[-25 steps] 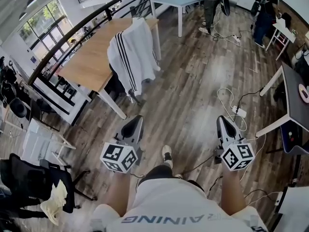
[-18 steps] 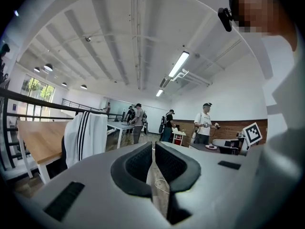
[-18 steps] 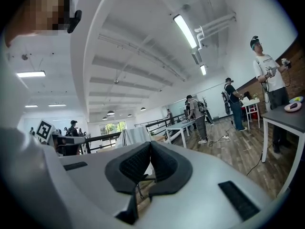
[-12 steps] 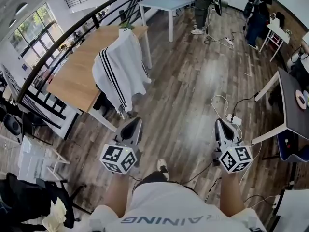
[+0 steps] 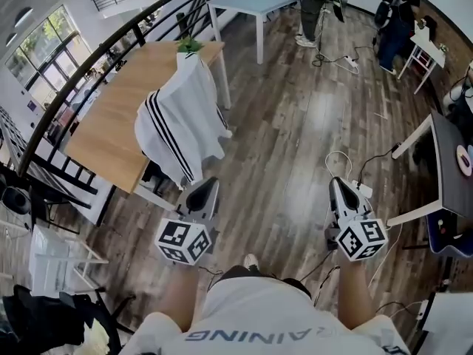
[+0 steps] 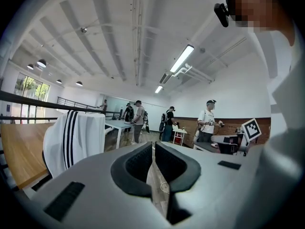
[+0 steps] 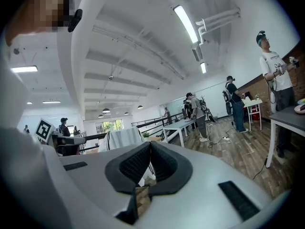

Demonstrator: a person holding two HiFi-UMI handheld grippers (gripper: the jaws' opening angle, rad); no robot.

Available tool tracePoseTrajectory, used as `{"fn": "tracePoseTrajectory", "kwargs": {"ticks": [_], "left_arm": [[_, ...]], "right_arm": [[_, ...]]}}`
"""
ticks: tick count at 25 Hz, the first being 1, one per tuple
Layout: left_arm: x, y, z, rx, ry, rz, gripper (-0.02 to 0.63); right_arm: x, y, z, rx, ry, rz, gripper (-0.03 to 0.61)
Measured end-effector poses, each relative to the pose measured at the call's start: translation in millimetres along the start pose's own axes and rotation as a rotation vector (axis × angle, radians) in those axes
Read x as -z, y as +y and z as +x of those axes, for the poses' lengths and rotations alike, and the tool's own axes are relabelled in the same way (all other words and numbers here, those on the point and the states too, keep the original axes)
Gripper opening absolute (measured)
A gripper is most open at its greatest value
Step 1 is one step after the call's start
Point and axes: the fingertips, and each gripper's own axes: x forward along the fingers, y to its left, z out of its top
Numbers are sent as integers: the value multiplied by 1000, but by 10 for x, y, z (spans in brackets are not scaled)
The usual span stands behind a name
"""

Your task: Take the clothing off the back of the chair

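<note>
- Since a second ago, the wooden table [image 5: 103, 128] and the clothing [image 5: 181, 120] on the chair [image 5: 153, 174] have drawn nearer to both grippers in the head view.
- The clothing, white with black stripes, hangs draped over the chair back at the table's near long edge.
- The left gripper [image 5: 205, 186], jaws pressed together and empty, is near the table's near corner, apart from the clothing.
- The right gripper [image 5: 337, 185], likewise clenched on nothing, is well apart from the table.

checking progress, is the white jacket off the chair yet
No, the white jacket hangs over the back of the chair beside the wooden table.
</note>
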Motion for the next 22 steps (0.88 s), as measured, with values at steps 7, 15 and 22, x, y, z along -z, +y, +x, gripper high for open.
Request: {"fn": "tracePoseTrajectory", "kwargs": {"ticks": [7,15,22], "left_arm": [[58,400,241,-12,13,-27,48],[78,747,539,-73,17,-49,48],[-92,798,1129,-148,-7,-37,48]], "right_arm": [[107,13,454,1,36,4,23],[78,-102,1046,-53,44,-5,23],[-139,-607,1675,-129,27,-6,23]]}}
